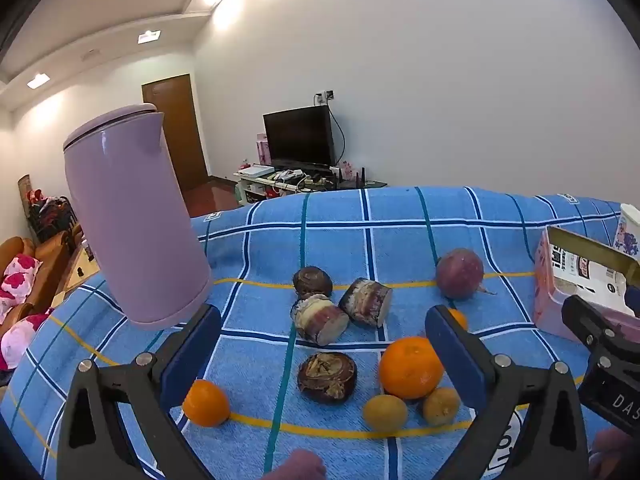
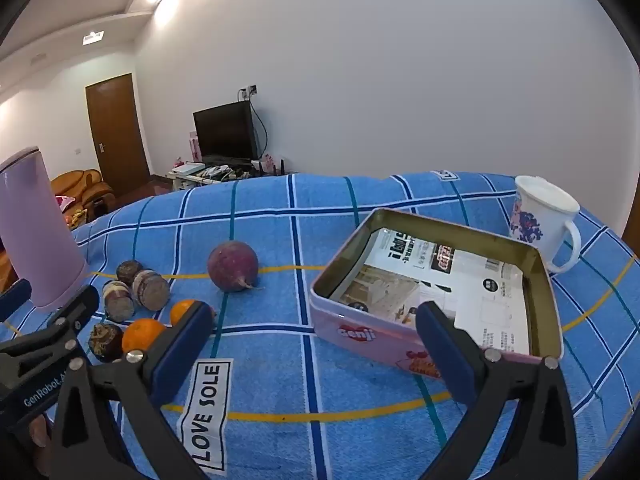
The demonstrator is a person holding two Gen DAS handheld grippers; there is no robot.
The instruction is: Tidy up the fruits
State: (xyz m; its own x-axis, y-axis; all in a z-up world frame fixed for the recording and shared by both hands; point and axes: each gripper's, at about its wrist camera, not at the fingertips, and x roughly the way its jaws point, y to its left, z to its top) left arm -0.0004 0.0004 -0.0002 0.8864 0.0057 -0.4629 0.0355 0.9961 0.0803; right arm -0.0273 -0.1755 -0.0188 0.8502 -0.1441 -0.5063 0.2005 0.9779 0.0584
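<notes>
On the blue checked cloth (image 1: 340, 240) lie a large orange (image 1: 411, 367), a smaller orange (image 1: 206, 403), two yellow-brown small fruits (image 1: 385, 412), several brown cut root pieces (image 1: 327, 377) and a round purple fruit (image 1: 459, 273). My left gripper (image 1: 322, 340) hovers open over this group with nothing between its fingers. My right gripper (image 2: 314, 334) is open too, above bare cloth just in front of a pink tin (image 2: 356, 330) lined with printed paper. The purple fruit (image 2: 233, 265) and oranges (image 2: 143, 340) sit to its left.
A tall lilac jug (image 1: 132, 220) stands at the left of the cloth. A white flowered mug (image 2: 546, 222) stands behind the tin. A "LOVE SOLE" label (image 2: 206, 412) lies on the cloth. A television, door and sofa are in the room beyond.
</notes>
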